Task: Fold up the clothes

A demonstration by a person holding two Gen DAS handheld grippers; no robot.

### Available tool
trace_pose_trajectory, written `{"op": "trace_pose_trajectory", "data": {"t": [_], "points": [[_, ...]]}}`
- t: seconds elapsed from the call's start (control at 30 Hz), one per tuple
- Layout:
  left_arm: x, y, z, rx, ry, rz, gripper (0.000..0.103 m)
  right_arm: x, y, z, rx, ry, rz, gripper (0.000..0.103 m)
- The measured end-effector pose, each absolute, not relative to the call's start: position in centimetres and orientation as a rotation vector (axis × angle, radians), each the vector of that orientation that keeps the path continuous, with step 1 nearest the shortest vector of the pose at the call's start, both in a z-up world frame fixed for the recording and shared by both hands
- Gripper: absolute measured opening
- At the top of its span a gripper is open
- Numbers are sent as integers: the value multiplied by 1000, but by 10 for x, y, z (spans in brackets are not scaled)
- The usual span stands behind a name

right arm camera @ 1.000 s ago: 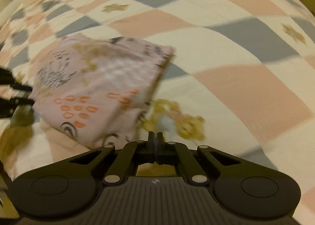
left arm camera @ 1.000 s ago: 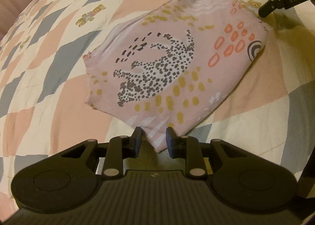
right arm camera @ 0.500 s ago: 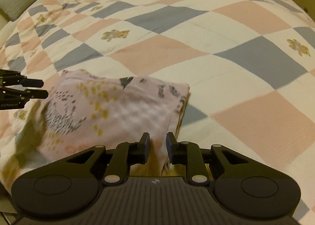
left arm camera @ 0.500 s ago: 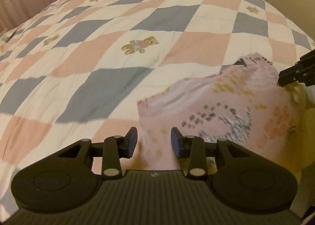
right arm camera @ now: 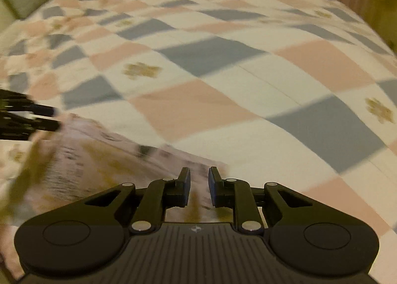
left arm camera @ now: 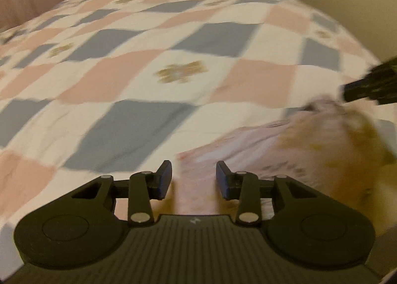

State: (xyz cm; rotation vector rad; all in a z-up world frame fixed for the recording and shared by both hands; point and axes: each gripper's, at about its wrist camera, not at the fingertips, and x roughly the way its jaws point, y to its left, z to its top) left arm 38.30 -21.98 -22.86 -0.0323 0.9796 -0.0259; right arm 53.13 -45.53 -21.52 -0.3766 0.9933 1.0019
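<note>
The pink cloth [left arm camera: 285,150] lies on the bed [left arm camera: 148,80], on a quilt of pink, grey and white squares. In the left view it sits at the lower right of the frame. In the right view the same cloth [right arm camera: 99,167] sits at the lower left. Both pictures are blurry, so its pattern and its edges are hard to see.

The left tool [left arm camera: 194,179] is wide open. The near edge of the cloth lies between its two fingers, but they do not pinch it. The right tool [right arm camera: 199,186] is open a little, with a small gap. The cloth lies under that gap, and nothing is held there either. Each tool also shows as a dark shape at the side of the other view.

The cloth looks like a small flat bundle, so I think the folding is far along. It may be done, or one more fold may be coming; I cannot tell which. If there is another fold, each tool needs to close on an edge and lift it evenly.

A second ago the cloth filled the middle of the left view and its spotted cat showed. The right tool was closed tight then. Now it is open, and both views look higher, so more bed shows.
</note>
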Motion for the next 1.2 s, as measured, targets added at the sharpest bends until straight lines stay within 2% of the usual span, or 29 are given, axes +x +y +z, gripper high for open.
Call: {"op": "trace_pose_trajectory", "data": {"t": [0.13,0.23,0.3,0.37,0.47,0.6,0.7,0.73,0.8,0.9,0.97,1.1,1.2], "points": [[397,-240,-238,-19,982,-128,34,508,-419,-228,-460,989,1175,20],[409,-248,-256,33,1028,-81,43,501,-398,-244,-498,992,1194,20],[413,-247,-264,31,1038,-59,45,507,-392,-256,-478,1012,1165,19],[413,-246,-266,26,1035,-46,44,514,-393,-260,-461,1013,1138,5],[409,-244,-255,-4,1001,-39,37,524,-406,-256,-438,999,1089,0],[409,-243,-243,-44,972,-51,33,534,-424,-258,-450,1004,1029,0],[417,-240,-255,-45,1005,-30,37,544,-438,-263,-441,1025,956,0],[419,-238,-260,-51,1016,-22,41,547,-444,-263,-430,1034,930,0],[419,-231,-263,-81,1017,-17,41,551,-454,-261,-419,1039,897,0],[413,-233,-253,-67,998,10,39,547,-461,-248,-414,1013,894,8],[407,-236,-240,-75,961,31,32,543,-460,-242,-403,995,916,12],[410,-246,-232,-124,946,15,32,537,-446,-248,-402,1007,962,15],[416,-250,-249,-91,999,37,33,540,-442,-258,-443,1028,935,15]]}}
